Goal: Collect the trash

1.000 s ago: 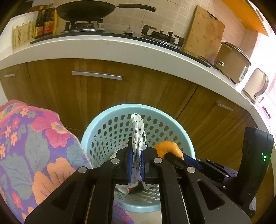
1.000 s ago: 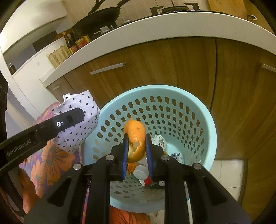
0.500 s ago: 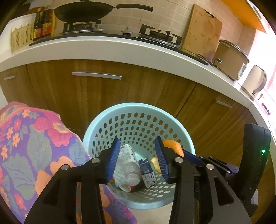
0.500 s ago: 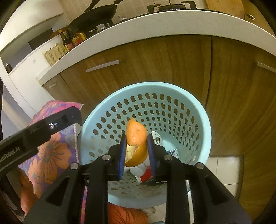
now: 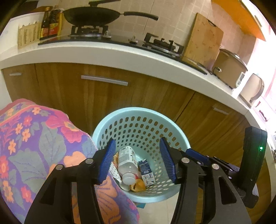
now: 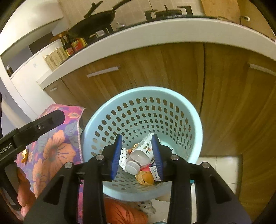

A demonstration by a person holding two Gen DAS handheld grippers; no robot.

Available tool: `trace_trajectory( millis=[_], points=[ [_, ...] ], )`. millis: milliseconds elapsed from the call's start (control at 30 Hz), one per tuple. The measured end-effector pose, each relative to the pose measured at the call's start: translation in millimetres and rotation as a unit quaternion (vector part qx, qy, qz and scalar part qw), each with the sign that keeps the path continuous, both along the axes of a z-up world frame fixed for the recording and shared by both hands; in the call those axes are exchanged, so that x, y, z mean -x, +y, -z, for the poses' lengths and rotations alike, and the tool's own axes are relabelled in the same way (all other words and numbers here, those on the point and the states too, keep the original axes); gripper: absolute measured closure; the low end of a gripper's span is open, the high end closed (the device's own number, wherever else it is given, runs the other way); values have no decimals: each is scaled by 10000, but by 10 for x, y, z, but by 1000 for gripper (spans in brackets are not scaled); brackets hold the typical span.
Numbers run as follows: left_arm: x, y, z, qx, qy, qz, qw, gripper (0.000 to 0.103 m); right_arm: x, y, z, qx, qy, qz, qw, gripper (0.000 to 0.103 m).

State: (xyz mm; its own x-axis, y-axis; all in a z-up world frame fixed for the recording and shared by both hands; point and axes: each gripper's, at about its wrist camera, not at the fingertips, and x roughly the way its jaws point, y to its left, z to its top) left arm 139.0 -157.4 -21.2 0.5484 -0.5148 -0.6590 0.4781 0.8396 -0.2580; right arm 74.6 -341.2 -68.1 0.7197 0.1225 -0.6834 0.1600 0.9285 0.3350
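A light blue perforated basket point(image 5: 143, 118) point(image 6: 172, 96) stands on the floor in front of the cabinets. In it lie a plastic bottle point(image 5: 126, 162) point(image 6: 139, 157), a small carton point(image 5: 146, 173), a spotted white wrapper point(image 6: 124, 158) and an orange peel point(image 5: 138, 187) point(image 6: 145, 177). My left gripper point(image 5: 137, 162) hovers over the basket, its jaws opening, with nothing between them. My right gripper point(image 6: 137, 156) also hangs above the basket, jaws opening and empty, the peel lying below it.
A flowered cloth point(image 5: 34, 146) point(image 6: 55, 143) covers something just left of the basket. Wooden cabinet doors point(image 5: 103, 96) and a white counter point(image 5: 120, 53) with a wok point(image 5: 91, 16), a stove and a rice cooker point(image 5: 229, 67) rise behind. Tiled floor point(image 6: 222, 165) shows at the right.
The left gripper opened and dropped the spotted wrapper into the basket, then drew back a little. The right gripper opened and the orange peel fell into the basket.
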Motion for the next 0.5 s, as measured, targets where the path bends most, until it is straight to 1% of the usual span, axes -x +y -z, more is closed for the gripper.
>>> trace_trajectory(
  millis=[100, 200, 267, 300, 333, 500],
  points=[
    [94, 56, -84, 97, -82, 54, 9999, 49, 103, 50, -146, 109, -128, 38, 9999, 71],
    [192, 86, -186, 123, -218, 110, 9996, 45, 235, 120, -323, 308, -287, 106, 9991, 70],
    [286, 114, -275, 111, -372, 133, 9992, 42, 328, 157, -415, 435, -390, 159, 9982, 63],
    [321, 130, -309, 126, -415, 144, 9990, 42, 388, 177, -463, 513, -465, 188, 9974, 57],
    [354, 150, -342, 149, -449, 154, 9988, 41, 441, 198, -504, 587, -525, 209, 9967, 55],
    [570, 299, -515, 283, -709, 91, 9970, 38, 626, 336, -678, 901, -692, 155, 9934, 55]
  ],
)
